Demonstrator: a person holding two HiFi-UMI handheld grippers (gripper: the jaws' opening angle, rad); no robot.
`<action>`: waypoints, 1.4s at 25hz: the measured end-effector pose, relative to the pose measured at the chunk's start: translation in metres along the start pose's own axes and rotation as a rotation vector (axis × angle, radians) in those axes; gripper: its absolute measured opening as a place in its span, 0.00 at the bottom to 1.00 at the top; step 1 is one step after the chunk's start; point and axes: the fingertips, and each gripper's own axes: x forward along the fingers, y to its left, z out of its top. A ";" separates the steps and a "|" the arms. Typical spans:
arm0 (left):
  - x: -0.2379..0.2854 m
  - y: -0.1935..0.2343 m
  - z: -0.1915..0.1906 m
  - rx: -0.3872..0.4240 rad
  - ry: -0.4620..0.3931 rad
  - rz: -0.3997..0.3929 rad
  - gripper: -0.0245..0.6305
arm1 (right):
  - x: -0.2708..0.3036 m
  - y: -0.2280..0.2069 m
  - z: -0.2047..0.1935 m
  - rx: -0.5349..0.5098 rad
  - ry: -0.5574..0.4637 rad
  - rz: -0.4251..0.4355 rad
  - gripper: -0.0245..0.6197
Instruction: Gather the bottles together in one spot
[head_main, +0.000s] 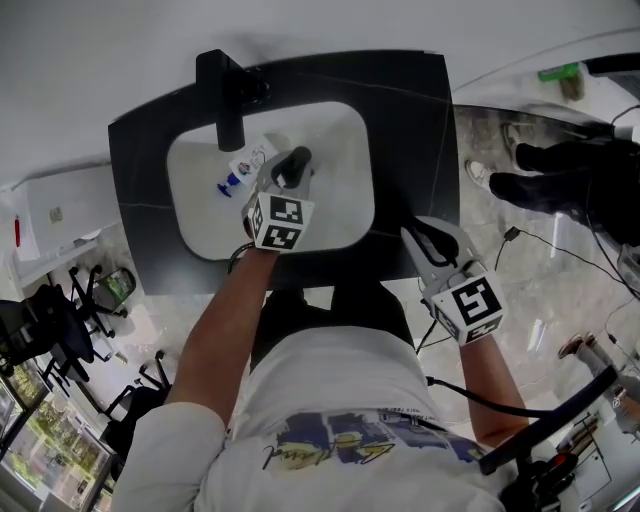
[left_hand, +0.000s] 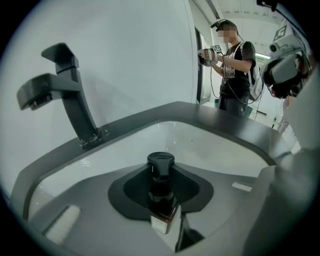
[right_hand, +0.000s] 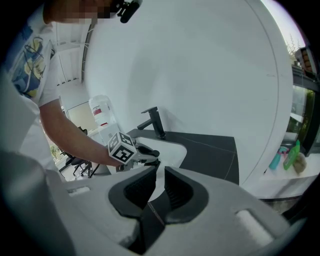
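Note:
My left gripper hangs over the white sink, shut on a dark brown bottle with a black cap; the pads clasp its neck and shoulders. That bottle shows as a dark stub in the head view. A small clear bottle with a blue cap lies in the sink, left of the gripper, near the faucet. My right gripper hovers at the counter's front right edge, its jaws a narrow gap apart with nothing between them.
A black faucet stands at the back of the sink, set in a dark counter. A white wall rises behind. Green bottles stand on a ledge at the far right. Another person stands in the background.

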 end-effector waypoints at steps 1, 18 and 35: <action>-0.004 0.000 0.006 -0.012 -0.018 0.004 0.18 | 0.000 0.000 0.001 0.000 -0.002 0.000 0.12; -0.042 0.034 0.139 -0.178 -0.310 0.119 0.18 | 0.000 -0.003 0.018 -0.024 -0.012 0.013 0.12; -0.001 0.104 0.205 -0.270 -0.443 0.275 0.18 | -0.010 -0.034 0.009 0.005 0.037 -0.027 0.12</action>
